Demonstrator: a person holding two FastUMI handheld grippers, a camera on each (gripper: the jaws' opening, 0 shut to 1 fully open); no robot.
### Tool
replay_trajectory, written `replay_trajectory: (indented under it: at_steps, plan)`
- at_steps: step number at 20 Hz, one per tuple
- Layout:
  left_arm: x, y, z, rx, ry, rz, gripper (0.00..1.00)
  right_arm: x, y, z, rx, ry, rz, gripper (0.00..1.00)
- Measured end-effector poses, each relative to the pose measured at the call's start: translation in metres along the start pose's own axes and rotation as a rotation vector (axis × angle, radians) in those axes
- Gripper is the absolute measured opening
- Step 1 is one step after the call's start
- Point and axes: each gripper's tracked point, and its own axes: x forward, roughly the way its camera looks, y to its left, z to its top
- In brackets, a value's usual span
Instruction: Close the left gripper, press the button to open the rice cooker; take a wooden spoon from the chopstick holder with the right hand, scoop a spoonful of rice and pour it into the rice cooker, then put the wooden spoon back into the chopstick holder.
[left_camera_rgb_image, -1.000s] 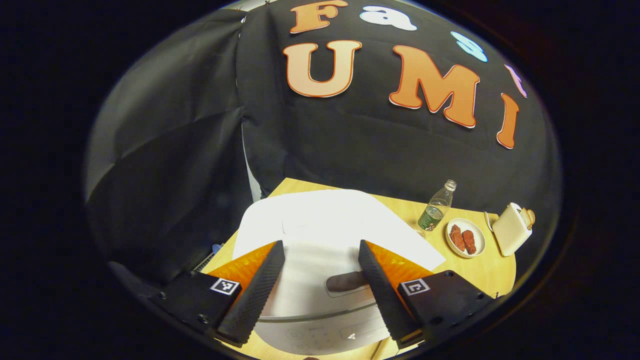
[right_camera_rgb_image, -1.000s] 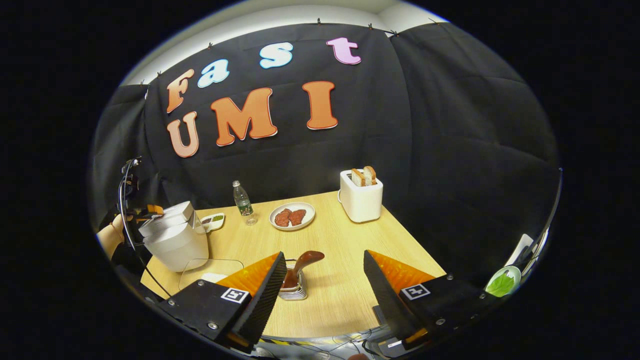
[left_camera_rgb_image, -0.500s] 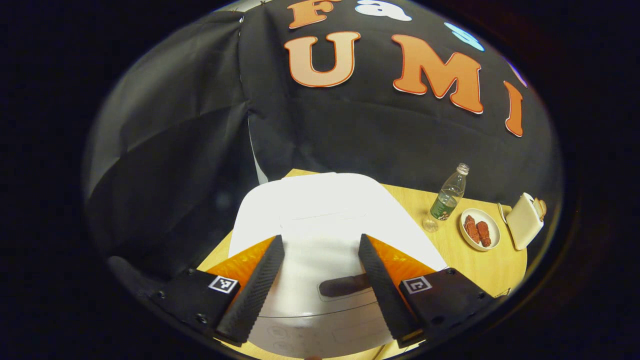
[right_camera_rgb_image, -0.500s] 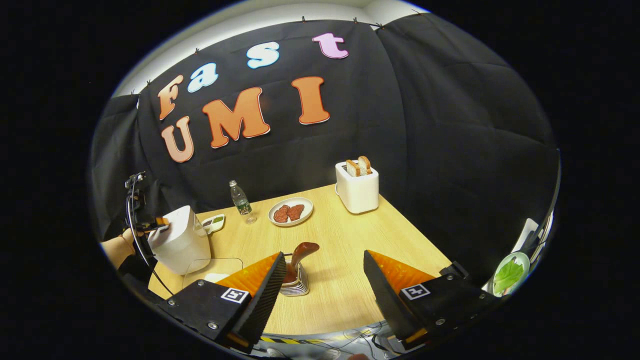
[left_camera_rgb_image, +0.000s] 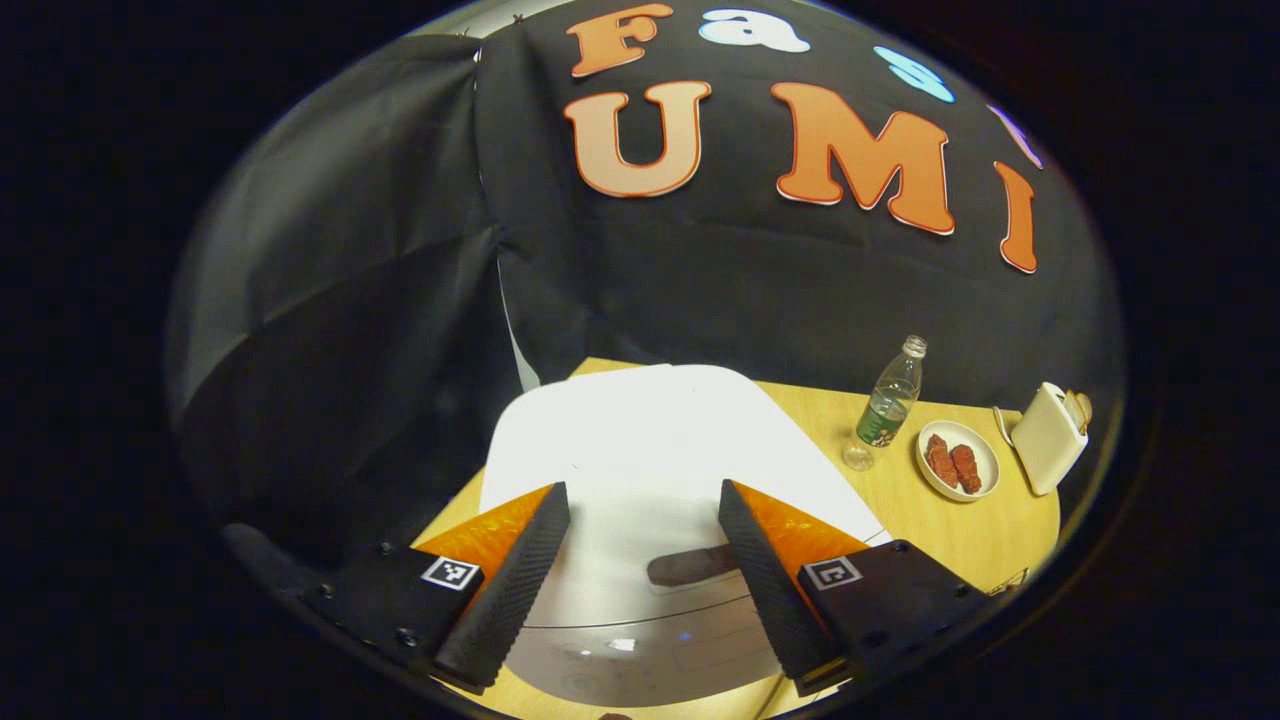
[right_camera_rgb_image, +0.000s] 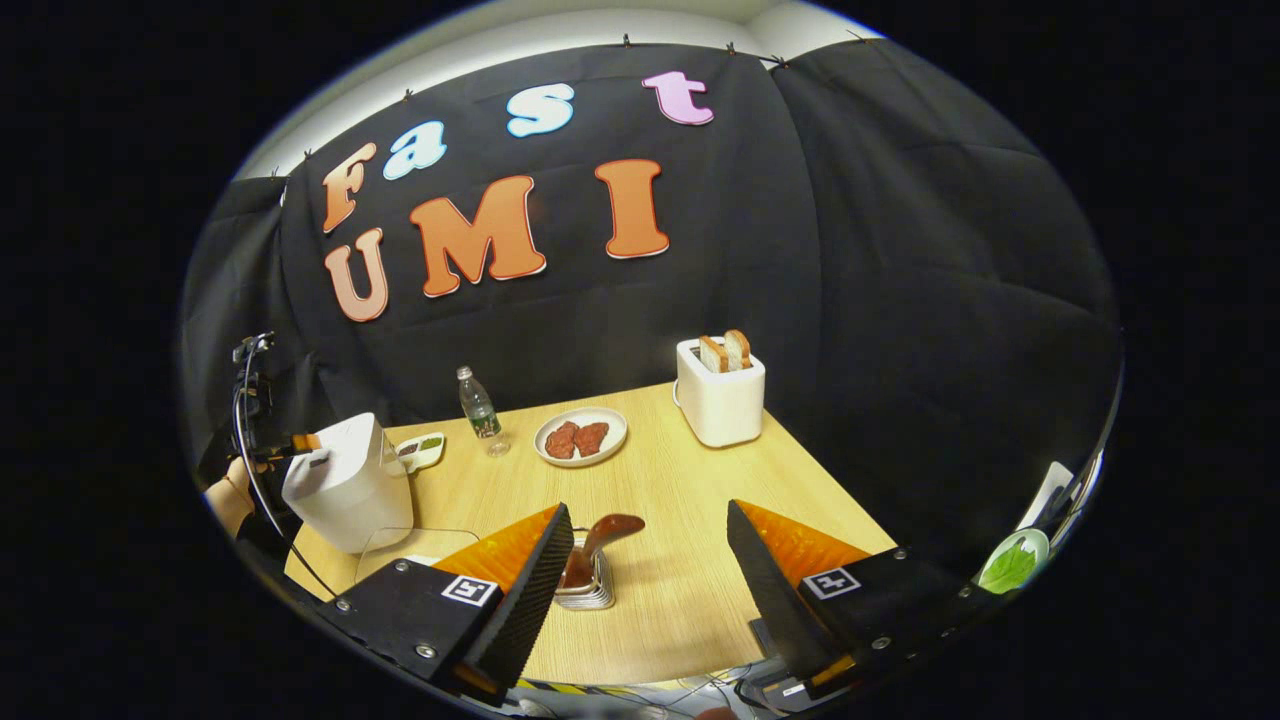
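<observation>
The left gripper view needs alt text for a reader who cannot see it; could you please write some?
An open gripper hovers over a closed white rice cooker on a wooden table. Beyond it stand a water bottle, a plate of meat and a toaster.

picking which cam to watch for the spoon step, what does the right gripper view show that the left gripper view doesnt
Right gripper view: the wooden spoon standing in the chopstick holder just ahead of the open right gripper, a small dish behind the rice cooker, and the left gripper at the cooker's top.

Left gripper view: the cooker's lid close up, with the dark button between the open fingers.

Both: cooker, bottle, plate of two reddish pieces, toaster, table.
</observation>
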Motion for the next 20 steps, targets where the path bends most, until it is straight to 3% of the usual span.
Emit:
replay_trajectory:
  at_steps: [6, 12, 14, 15, 16, 20]
  plan:
    - [-0.095, 0.016, 0.076, -0.074, -0.156, -0.072, 1.00, -0.001, 0.026, 0.062, -0.057, -0.102, 0.016, 0.95]
    - [-0.201, 0.046, 0.147, -0.037, -0.344, -0.084, 1.00, -0.005, 0.049, 0.131, -0.103, -0.222, 0.047, 0.95]
    - [-0.233, 0.056, 0.160, -0.041, -0.396, -0.082, 1.00, -0.011, 0.057, 0.150, -0.106, -0.249, 0.064, 0.95]
    - [-0.248, 0.063, 0.165, -0.041, -0.423, -0.074, 1.00, -0.014, 0.061, 0.157, -0.107, -0.262, 0.072, 1.00]
    - [-0.261, 0.069, 0.168, -0.042, -0.446, -0.067, 1.00, -0.017, 0.065, 0.164, -0.108, -0.274, 0.082, 0.95]
    - [-0.294, 0.091, 0.167, -0.058, -0.482, -0.035, 1.00, -0.031, 0.072, 0.184, -0.118, -0.326, 0.095, 0.95]
